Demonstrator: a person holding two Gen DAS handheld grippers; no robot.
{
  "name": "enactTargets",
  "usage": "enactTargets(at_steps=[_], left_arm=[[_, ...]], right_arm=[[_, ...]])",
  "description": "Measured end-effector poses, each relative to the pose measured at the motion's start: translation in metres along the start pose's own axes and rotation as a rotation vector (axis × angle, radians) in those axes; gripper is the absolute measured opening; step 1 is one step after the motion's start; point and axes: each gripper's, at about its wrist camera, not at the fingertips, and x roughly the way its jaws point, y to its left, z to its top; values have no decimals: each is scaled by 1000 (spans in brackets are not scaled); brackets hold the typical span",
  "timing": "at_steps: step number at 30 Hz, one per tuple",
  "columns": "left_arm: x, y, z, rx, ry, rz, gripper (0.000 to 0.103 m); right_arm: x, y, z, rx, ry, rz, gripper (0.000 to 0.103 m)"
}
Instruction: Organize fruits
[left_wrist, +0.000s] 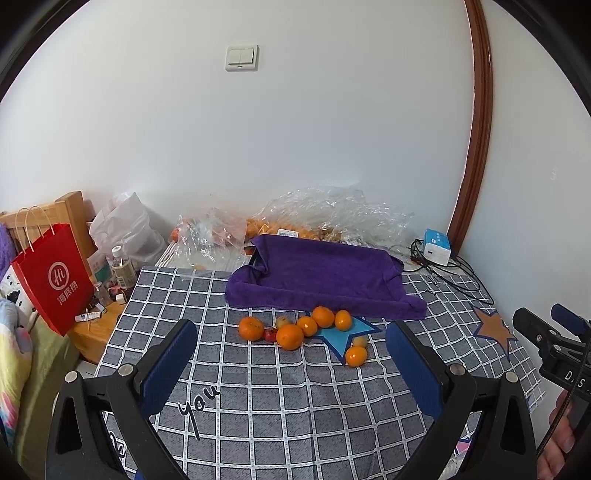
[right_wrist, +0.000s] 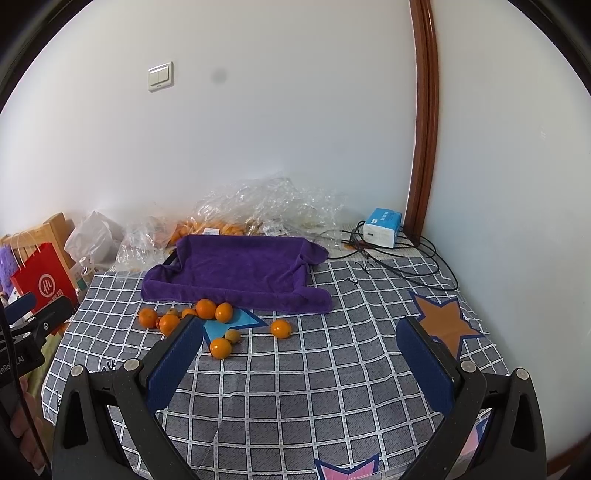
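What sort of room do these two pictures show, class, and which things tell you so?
Probably a bedroom at home: a checked bedsheet covers the surface under the tangerines, a wooden headboard stands at the left, and a light switch sits on the white wall.

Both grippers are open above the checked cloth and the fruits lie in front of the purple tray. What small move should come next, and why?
Probably move the right gripper forward and down toward the lone orange, jaws kept open. That fruit lies apart from the cluster, so the fingers can close around it without bumping others. The towel-lined tray just behind it is empty, and neither gripper holds anything, the left gripper included.
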Motion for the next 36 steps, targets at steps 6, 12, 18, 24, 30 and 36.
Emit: enactTargets(at_steps=[6, 12, 18, 24, 30, 36], left_arm=[[0, 0, 0, -1, 1, -2, 103], [-2, 2, 0, -2, -1, -3, 103], [0, 2, 1, 1, -4, 7, 103], [6, 5, -2, -9, 0, 16, 103], [17, 13, -8, -4, -11, 63, 103], [47, 26, -19, -13, 22, 94, 103]], right_arm=[[1, 0, -1, -1, 4, 0, 103], [1, 1, -2, -2, 1, 2, 103], [3, 2, -2, -8, 4, 10, 103], [8, 4, -5, -22, 15, 15, 103], [23, 6, -12, -45, 39, -6, 103], [50, 7, -29, -60, 43, 44, 103]])
